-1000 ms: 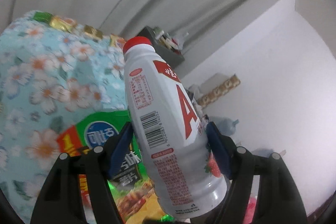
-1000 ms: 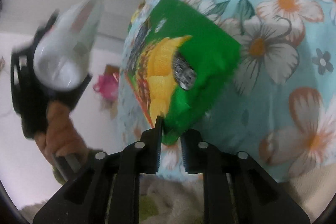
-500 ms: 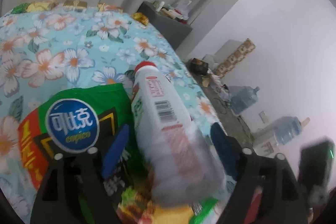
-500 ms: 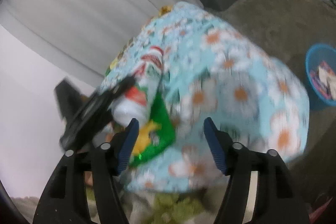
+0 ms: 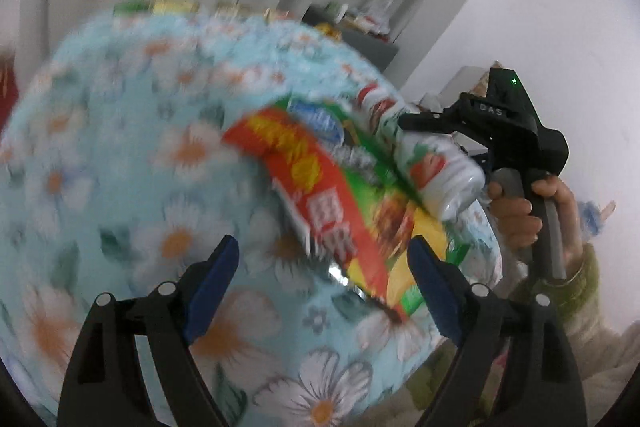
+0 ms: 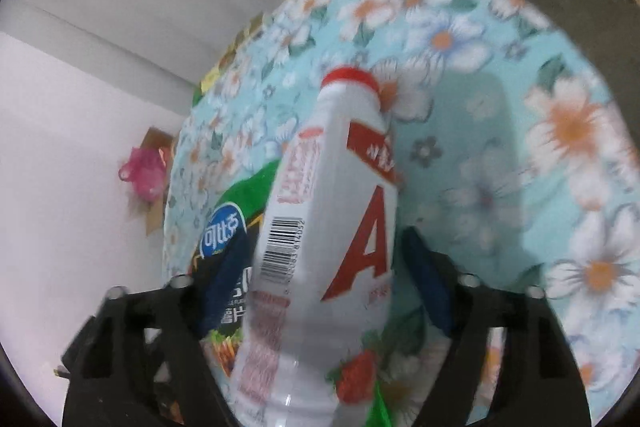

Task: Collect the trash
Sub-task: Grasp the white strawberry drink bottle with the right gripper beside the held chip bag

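bottle handed across: my left tool let it go, my right tool has it now

a second ago the white drink bottle (image 6: pixel 332 251) sat in my left tool (image 5: pixel 324 279); now that tool's jaws have just been opening and stand spread with nothing between them, hovering over the green snack bag (image 5: pixel 340 203) on the flowered tabletop (image 5: pixel 120 155). my right tool (image 6: pixel 320 287) dropped the bag it was pinching, opened wide, and its jaws have just been closing in on the bottle, which sits between the blue pads, red cap pointing away; the pads look pressed to its sides, though blur makes this a judgement. the bag lies flat under the bottle, near the tabletop's edge. i judge the bag is the left tool's next pickup.
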### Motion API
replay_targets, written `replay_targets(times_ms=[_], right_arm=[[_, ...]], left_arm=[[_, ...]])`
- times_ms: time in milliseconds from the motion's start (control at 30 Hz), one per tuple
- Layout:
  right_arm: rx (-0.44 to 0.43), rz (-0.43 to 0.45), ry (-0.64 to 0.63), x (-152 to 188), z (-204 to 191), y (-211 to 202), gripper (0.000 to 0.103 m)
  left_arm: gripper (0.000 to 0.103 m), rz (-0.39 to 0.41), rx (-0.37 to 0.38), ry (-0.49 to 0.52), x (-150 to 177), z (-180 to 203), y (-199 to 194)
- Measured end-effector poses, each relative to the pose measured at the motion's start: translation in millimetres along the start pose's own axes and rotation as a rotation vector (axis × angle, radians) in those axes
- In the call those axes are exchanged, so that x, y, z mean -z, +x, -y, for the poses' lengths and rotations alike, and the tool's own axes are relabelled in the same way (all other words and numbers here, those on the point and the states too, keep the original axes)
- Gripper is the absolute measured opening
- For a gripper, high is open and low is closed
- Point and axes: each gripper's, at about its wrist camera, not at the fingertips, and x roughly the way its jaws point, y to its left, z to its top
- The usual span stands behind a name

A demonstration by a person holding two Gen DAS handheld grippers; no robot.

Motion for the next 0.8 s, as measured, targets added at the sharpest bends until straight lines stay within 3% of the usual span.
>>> replay_targets(times_ms=[100, 233, 333, 400, 500, 633, 733, 800], right_arm=[[-0.042, 0.014, 0.028, 5.0, 9.9, -2.3, 0.059], [-0.014, 0.04, 0.006, 16.7, 19.1, -33.6, 0.059], [0.015, 0.037, -0.007, 29.2, 28.5, -48.0, 0.058], [0.032, 0.032, -0.018, 39.4, 30.2, -51.1, 0.058], [0.044, 0.038, -0.051, 52.2, 19.9, -46.3, 0.057], [0.04, 0.057, -0.083, 73.1, 6.2, -40.9, 0.057], [0.037, 0.077, -0.082, 86.8, 3.8, -43.0, 0.057], [0.027, 0.086, -0.063, 91.3, 7.0, -47.7, 0.057]], left_arm=[[0.083, -0.022, 0.062, -0.071, 2.0, -3.2, 15.3], [0.078, -0.01, 0.096, -0.072, -4.6, 1.9, 29.7], [0.068, 0.0, 0.141, -0.102, -12.3, 4.0, 36.1], [0.061, 0.027, 0.198, -0.117, -19.1, 11.2, 32.0], [0.06, 0.084, 0.25, -0.068, -30.0, 28.5, 20.7], [0.056, 0.113, 0.181, 0.017, -44.1, 47.0, 22.8], [0.042, 0.084, 0.128, 0.024, -51.0, 52.3, 37.9], [0.026, 0.064, 0.102, 0.036, -52.9, 55.7, 49.7]])
